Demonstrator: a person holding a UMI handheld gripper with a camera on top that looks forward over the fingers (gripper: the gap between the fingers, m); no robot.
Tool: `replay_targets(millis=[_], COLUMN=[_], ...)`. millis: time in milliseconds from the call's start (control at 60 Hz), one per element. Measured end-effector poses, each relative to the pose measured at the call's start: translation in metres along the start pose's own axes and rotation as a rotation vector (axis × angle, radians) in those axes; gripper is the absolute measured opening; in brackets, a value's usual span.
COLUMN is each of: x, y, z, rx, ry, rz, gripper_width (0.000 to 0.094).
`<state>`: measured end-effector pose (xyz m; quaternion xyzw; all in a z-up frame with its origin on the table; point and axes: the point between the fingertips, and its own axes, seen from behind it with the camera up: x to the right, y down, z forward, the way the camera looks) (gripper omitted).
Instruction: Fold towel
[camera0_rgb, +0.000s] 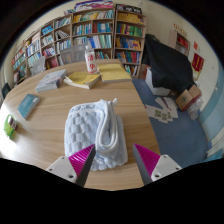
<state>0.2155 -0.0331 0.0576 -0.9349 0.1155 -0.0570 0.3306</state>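
A white fluffy towel (96, 133) lies bunched and partly folded on the wooden table (45, 140), just ahead of my fingers. Its near edge reaches down between the two pink pads. My gripper (113, 160) is open and holds nothing. The left fingertip (82, 157) lies against the towel's near left corner. The right fingertip (147, 157) stands apart from the towel, over bare table.
Books (83, 79) and a yellow folder (115, 72) lie on the far side of the table, a green object (10, 125) at the left edge. Bookshelves (95, 30) line the back wall. A dark chair (168, 62) and floor clutter stand to the right.
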Motion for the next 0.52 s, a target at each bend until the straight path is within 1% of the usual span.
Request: replay_targets(millis=[17,100,283,383,467,517], x=[0.002,0.004,-0.031,-0.066,-0.093,-0.104], y=[-0.002,-0.004,0.016,0.033,0.039,0.043], z=[-0.006,-0.035,-0.117,-0.157,-0.185,-0.201], rx=[0.006,0.029,0.06,0.066,0.101,0.101], ry=[0.012,0.044,0.001,-0.068,-0.136,-0.172], rz=[-0.005,0.002,0.062,0.099,0.149,0.187], gripper_width=[0.0796,0.0785,0.0784,0.0786,0.0787,0.0784])
